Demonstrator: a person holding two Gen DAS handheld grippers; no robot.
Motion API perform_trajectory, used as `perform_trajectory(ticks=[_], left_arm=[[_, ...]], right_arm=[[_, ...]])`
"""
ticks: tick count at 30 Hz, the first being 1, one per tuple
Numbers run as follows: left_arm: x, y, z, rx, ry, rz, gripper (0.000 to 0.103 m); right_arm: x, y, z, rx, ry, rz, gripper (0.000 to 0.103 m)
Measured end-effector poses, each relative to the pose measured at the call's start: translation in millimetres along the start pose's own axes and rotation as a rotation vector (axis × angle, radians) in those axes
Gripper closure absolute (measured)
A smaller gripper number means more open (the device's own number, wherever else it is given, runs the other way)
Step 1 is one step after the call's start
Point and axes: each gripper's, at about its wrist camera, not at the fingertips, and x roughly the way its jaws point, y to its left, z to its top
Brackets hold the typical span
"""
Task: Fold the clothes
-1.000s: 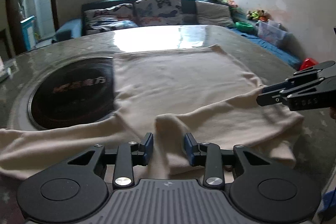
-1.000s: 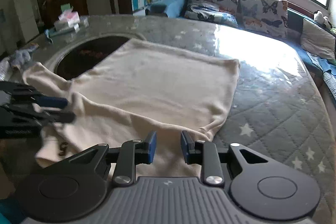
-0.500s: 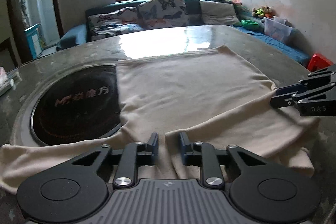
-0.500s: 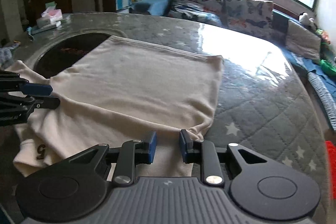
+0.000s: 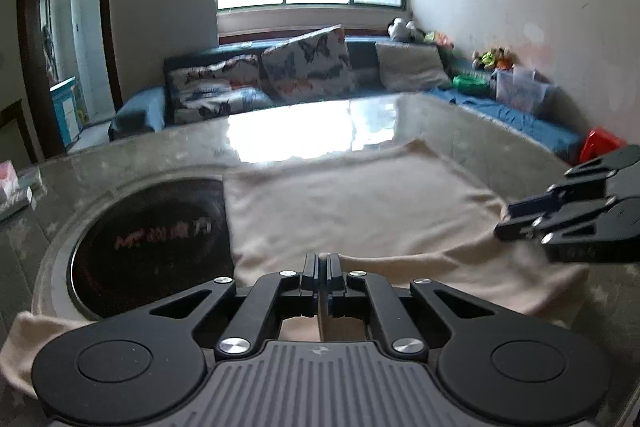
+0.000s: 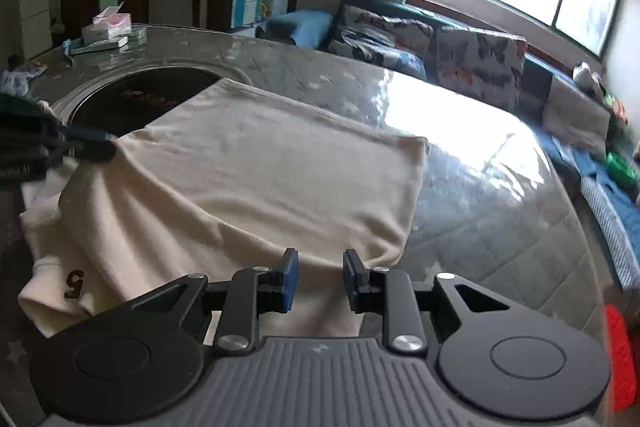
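My left gripper (image 5: 322, 269) is clenched on the near fold of the cream garment (image 5: 360, 203) at lower centre. My right gripper (image 6: 317, 277) stands released, the fold probably between its fingers. The cloth runs away toward the upper frame across the table (image 6: 480, 195).

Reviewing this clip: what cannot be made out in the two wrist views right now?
- Left hand-held gripper: whether it pinches the cream garment is unclear; its own body hides the near hem.
- Right hand-held gripper: open; fabric under it is covered.
- Red lettering on the dark round plate: blurred in the left wrist view.
- Items at the table's far corner, right wrist view: too small.
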Motion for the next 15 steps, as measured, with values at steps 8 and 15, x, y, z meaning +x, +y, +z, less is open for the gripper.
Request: perform_trajectory(ticks=[8, 15], left_arm=[[12.8, 3.1, -5.4, 0.004, 0.046, 0.041, 0.099], [7.3, 17.1, -7.3, -0.06, 0.084, 0.044, 0.095]], right_arm=[[14.4, -1.8, -0.5, -0.03, 0.016, -0.006, 0.086], [5.3, -6.8, -0.3, 0.014, -0.006, -0.005, 0.085]])
